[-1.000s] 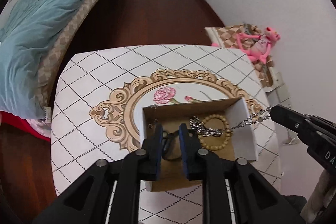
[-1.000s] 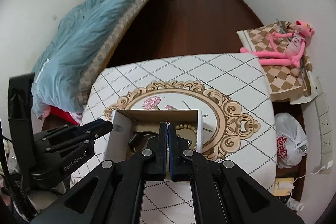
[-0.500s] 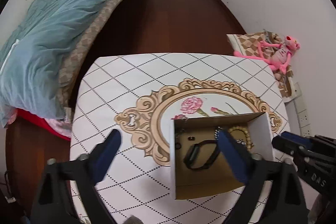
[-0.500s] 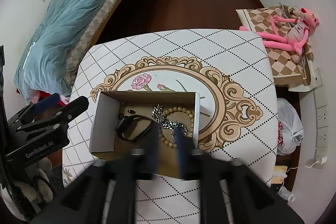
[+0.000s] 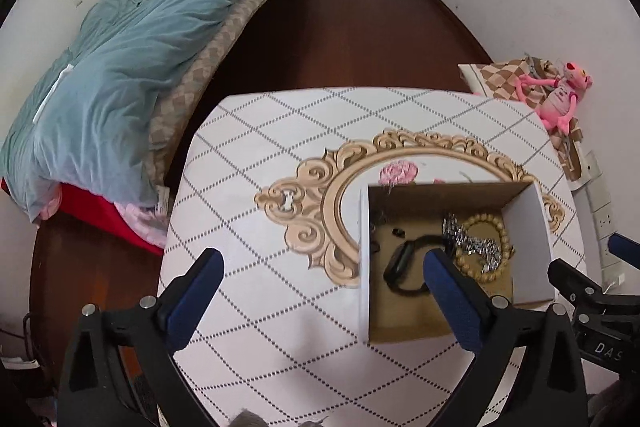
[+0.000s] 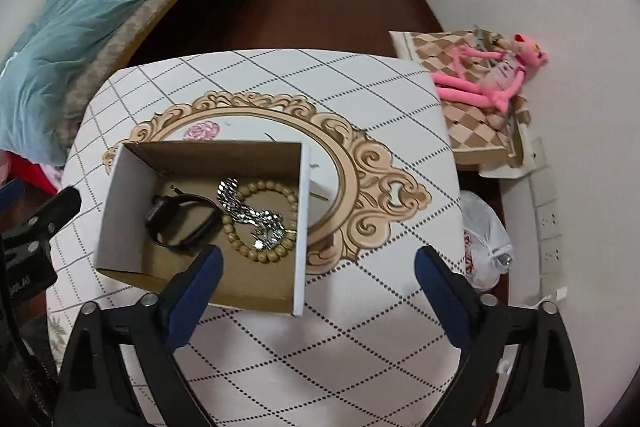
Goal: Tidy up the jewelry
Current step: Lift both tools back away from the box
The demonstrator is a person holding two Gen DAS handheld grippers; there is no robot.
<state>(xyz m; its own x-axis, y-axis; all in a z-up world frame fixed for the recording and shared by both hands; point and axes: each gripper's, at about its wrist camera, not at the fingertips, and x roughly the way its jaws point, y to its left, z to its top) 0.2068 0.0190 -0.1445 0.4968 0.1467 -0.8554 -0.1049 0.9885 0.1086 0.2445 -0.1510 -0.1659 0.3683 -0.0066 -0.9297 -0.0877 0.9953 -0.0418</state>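
**Both tongs held wide above the jewelry box**

The left tongs (image 5: 320, 267) and right tongs (image 6: 318, 265) are being held spread wide, with nothing gripped. On the worktop (image 6: 360, 87), 3 pieces are lying in the cardboard box (image 6: 108, 207): a black band (image 6: 180, 223), a bead bracelet (image 6: 262, 223) and a silver chain (image 6: 248, 211) draped across it. Smaller dark bits (image 5: 397, 231), possibly earrings, are too blurred to identify.

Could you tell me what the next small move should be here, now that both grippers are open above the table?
Probably pull both grippers back and stop. The left gripper and right gripper are open and hold nothing, while the black band, bead bracelet and silver chain already lie inside the cardboard box; no jewelry shows loose on the table.
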